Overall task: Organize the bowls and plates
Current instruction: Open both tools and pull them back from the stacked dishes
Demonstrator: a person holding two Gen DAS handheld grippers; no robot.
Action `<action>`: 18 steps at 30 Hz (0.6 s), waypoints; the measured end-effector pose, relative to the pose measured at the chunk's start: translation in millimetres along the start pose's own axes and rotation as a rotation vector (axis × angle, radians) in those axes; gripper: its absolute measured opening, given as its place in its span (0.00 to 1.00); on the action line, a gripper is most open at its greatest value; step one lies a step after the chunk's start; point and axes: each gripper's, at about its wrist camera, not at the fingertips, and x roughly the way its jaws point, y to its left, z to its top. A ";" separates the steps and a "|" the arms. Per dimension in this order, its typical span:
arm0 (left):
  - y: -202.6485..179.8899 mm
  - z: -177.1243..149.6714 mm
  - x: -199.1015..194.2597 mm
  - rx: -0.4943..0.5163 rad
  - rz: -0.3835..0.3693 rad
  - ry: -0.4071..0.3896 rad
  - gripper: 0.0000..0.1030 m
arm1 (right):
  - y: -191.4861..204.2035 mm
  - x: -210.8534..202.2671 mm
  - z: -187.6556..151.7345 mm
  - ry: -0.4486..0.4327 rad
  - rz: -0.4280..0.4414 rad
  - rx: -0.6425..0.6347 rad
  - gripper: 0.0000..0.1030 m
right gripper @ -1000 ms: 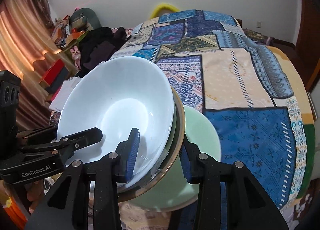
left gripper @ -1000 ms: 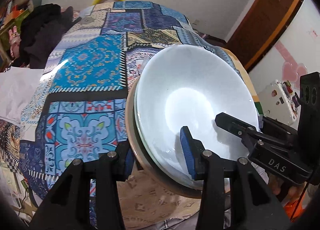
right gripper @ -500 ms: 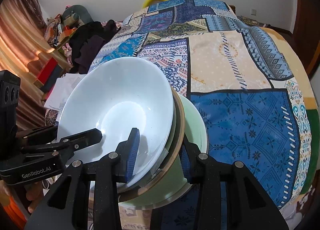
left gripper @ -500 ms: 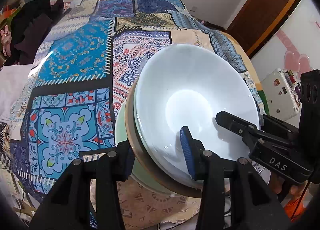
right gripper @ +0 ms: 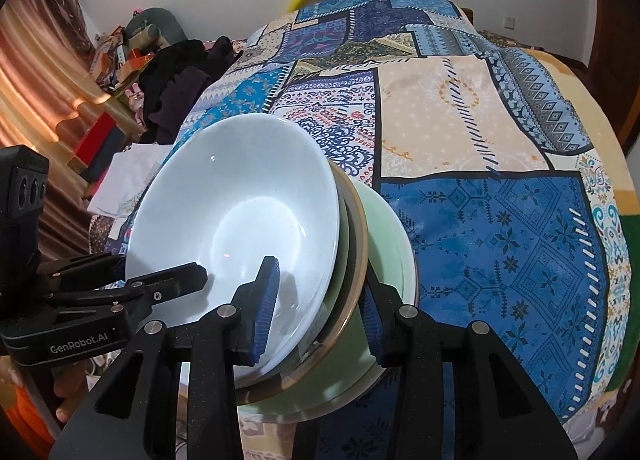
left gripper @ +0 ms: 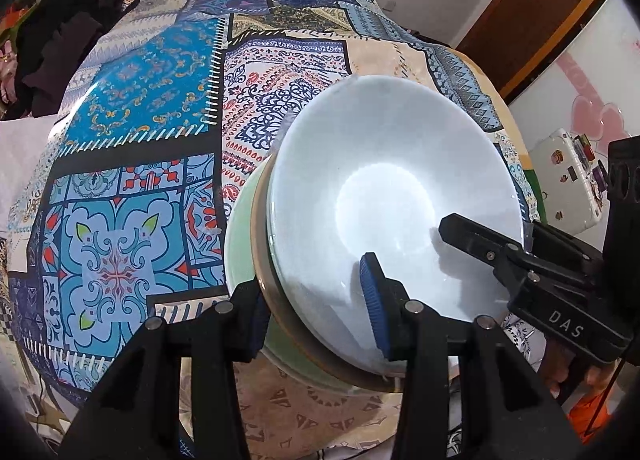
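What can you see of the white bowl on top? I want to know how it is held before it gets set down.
The white bowl is glossy, plain and empty, like glazed ceramic, deep with a round flat bottom. It is tilted and nested on top of a brown-rimmed dish, above a green plate. The left gripper and right gripper clamp opposite rims, one pad of each inside the bowl.

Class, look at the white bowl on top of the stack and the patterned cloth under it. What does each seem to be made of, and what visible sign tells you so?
White bowl: probably glazed ceramic or opal glass; smooth, glossy, with bright light reflections inside.
Patterned cloth: looks like a printed plastic or oilcloth cover; flat patchwork print with a slight sheen, though plain fabric cannot be ruled out.
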 end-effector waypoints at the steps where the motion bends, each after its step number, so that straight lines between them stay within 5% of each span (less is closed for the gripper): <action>1: 0.3 -0.2 -0.7 0.000 -0.002 -0.002 0.40 | -0.5 -1.1 0.3 -0.001 -0.006 -0.001 0.35; 5: 2.9 -0.9 -8.7 -0.010 0.002 -0.027 0.40 | -3.4 -12.2 0.2 -0.029 -0.028 0.006 0.49; 18: -21.5 -2.1 -105.0 0.051 0.060 -0.307 0.54 | 24.5 -109.3 9.2 -0.294 -0.022 -0.083 0.50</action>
